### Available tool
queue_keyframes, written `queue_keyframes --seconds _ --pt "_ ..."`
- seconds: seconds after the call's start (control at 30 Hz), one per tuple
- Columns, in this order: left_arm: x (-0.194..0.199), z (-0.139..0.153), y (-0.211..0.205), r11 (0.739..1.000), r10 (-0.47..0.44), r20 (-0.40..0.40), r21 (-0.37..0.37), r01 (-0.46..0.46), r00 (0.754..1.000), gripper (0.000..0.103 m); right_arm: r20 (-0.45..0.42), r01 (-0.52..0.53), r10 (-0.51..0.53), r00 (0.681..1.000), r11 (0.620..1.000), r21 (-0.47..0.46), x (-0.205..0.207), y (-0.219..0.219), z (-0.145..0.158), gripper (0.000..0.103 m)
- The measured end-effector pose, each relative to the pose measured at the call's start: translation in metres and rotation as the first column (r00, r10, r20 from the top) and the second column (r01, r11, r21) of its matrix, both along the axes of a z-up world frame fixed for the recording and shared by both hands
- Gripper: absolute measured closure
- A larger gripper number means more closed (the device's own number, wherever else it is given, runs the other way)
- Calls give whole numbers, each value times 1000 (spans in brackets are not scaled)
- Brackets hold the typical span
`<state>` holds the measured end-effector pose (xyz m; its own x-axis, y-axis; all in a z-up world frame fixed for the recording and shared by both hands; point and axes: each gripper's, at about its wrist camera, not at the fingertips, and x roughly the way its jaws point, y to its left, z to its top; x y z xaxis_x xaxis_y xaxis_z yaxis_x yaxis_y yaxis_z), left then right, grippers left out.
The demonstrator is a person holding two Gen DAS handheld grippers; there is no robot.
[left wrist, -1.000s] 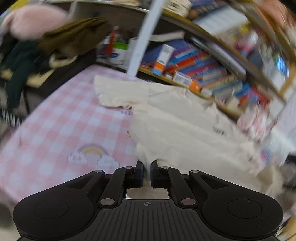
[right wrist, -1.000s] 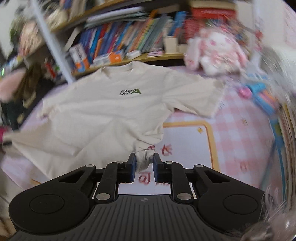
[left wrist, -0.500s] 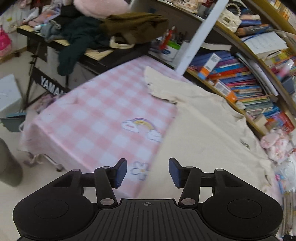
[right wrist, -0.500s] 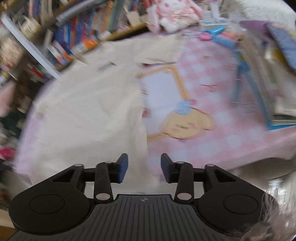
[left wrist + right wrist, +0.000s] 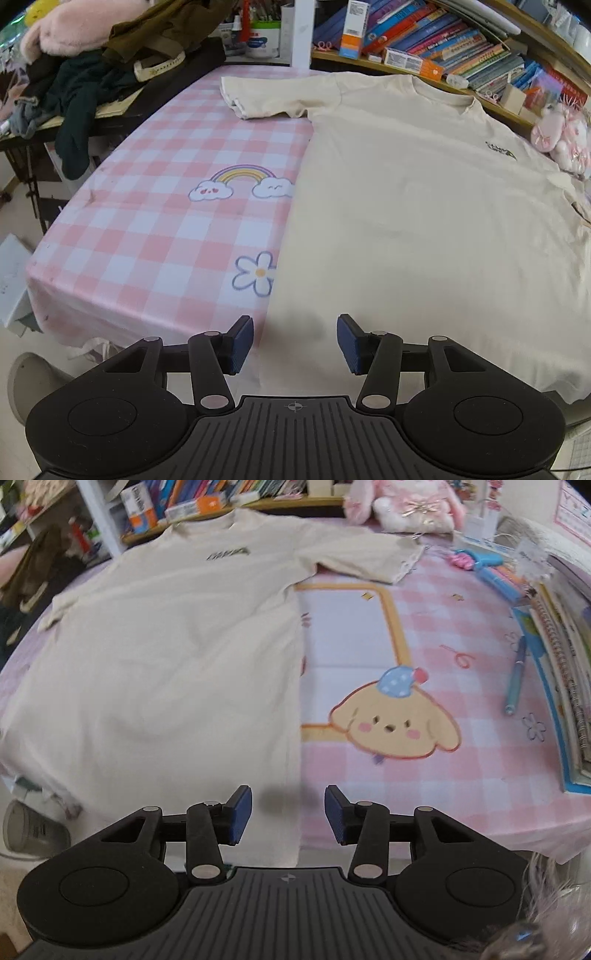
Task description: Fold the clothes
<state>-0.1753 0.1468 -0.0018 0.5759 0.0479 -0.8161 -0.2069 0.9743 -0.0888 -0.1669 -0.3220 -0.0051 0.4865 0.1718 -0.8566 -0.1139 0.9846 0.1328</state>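
Observation:
A cream T-shirt [image 5: 413,206] [image 5: 162,657] lies spread flat, front up, on a pink checked tablecloth [image 5: 155,221] [image 5: 443,627]. Its collar points toward the bookshelf and its hem hangs over the table's near edge. My left gripper [image 5: 294,341] stands open above the shirt's lower left corner, nothing between its blue pads. My right gripper [image 5: 288,814] stands open above the lower right corner of the hem, nothing pinched. Both sleeves lie out to the sides.
A bookshelf [image 5: 461,48] runs along the table's far side. Dark clothes [image 5: 85,85] are piled on a stand at the left. A pink plush toy [image 5: 406,502], pens [image 5: 517,672] and stacked notebooks [image 5: 565,657] crowd the table's right side. A cup [image 5: 31,830] stands on the floor.
Both grippers were shut on the shirt's lower corners a second ago. They have let go, opened, and sunk toward the near table edge. The shirt now lies flat.

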Motion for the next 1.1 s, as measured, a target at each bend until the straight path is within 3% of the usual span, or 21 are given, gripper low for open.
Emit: queue_keyframes --seconds 0.17,0.2,0.27,0.3,0.37,0.47,0.53,0.6,0.7,0.77,0.83,0.87,0.93,1.1 --pt "-7 -7 11 999 48 -1 -16 -48 999 57 26 -62 64 998 996 -70 -6 11 -9 69" --pt "-7 -7 9 999 47 6 -10 -47 999 58 31 -87 90 995 992 -90 -7 14 -9 81" --pt "-8 -6 7 999 44 1 29 -44 999 73 29 -137 140 990 986 -99 -6 19 -9 97" --pt "-9 -3 10 999 45 3 -2 -45 999 103 24 -154 157 987 983 -96 -6 20 -8 98" --pt "-14 7 22 993 73 27 -95 -70 997 103 13 -172 173 985 984 -40 -5 18 -1 99" --pt "-23 28 35 978 130 105 -175 -111 986 103 86 -101 81 993 957 273 -10 -19 33 99" --pt "-16 29 31 985 115 93 -141 -101 989 103 95 -16 -20 995 931 365 -13 -45 46 99" --pt "-6 20 19 995 65 42 -74 -62 997 103 48 14 -28 998 960 278 -8 -49 36 99" --pt "1 8 3 1000 17 -13 13 -17 1000 98 -6 -23 24 1000 988 153 -1 -32 15 98" --pt "1 6 5 999 28 -18 18 -28 999 96 -17 -30 32 999 994 101 -2 -22 6 97" --pt "0 3 8 999 37 -26 11 -37 999 80 -19 -26 27 999 997 71 -5 -18 2 82" --pt "0 2 8 999 35 -27 15 -35 999 77 -16 -27 28 999 998 60 -7 -17 0 60" --pt "-1 0 4 999 25 -31 20 -25 999 72 -16 -33 34 999 998 49 -9 -18 -5 59" --pt "-3 -5 -5 998 19 -23 53 -17 1000 75 -8 -19 19 1000 998 60 -16 -19 -11 63"
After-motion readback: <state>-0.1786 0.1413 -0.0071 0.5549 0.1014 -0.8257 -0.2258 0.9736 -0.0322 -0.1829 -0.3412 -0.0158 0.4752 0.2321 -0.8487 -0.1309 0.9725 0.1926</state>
